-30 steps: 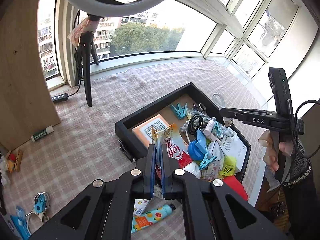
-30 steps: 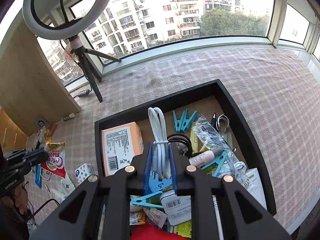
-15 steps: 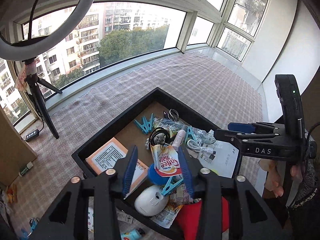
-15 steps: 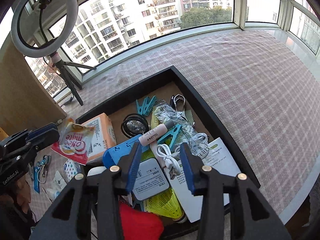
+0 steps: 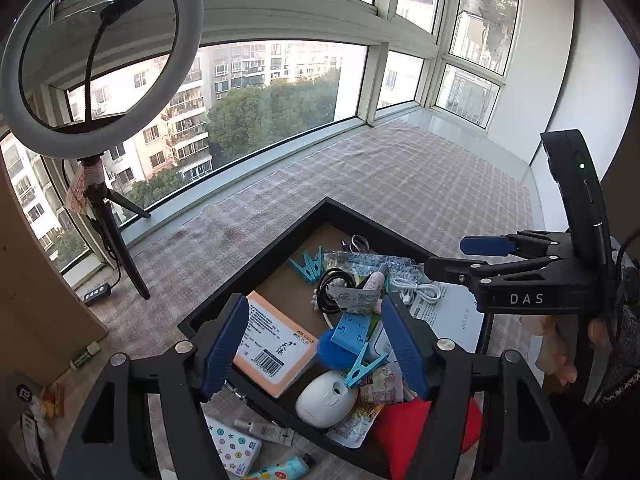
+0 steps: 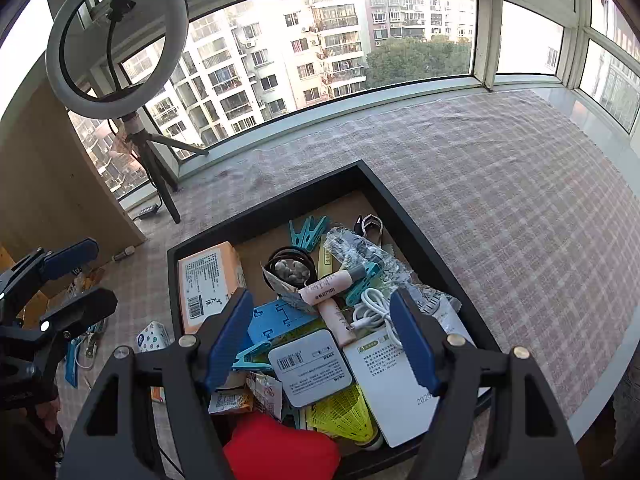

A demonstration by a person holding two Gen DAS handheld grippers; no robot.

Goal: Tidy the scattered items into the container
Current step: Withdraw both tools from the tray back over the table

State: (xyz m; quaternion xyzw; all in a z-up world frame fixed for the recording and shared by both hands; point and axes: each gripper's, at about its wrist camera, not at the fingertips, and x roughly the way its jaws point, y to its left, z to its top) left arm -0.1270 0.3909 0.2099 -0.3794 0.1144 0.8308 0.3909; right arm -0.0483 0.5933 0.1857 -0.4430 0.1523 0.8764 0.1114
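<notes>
The black tray (image 5: 280,236) (image 6: 404,212) holds several items: an orange box (image 5: 276,344) (image 6: 208,284), a white cable (image 6: 376,308) (image 5: 416,290), blue clips (image 5: 310,266) and a grey sachet (image 5: 354,300) lying on top. My left gripper (image 5: 316,352) is open and empty above the tray's near left part. My right gripper (image 6: 324,340) is open and empty above the tray's near end. A dotted white box (image 5: 234,448) (image 6: 152,336) and a small tube (image 5: 266,432) lie on the cloth outside the tray.
A ring light on a tripod (image 5: 116,236) (image 6: 156,176) stands at the back left by the window. A wooden panel (image 6: 52,184) is at the left. More small items (image 6: 80,352) lie on the checked cloth at the left. The right gripper shows in the left wrist view (image 5: 480,256).
Both grippers have opened wide. The left let go of the coffee sachet and the right let go of the white cable; both now lie in the tray. Both grippers have lifted.
</notes>
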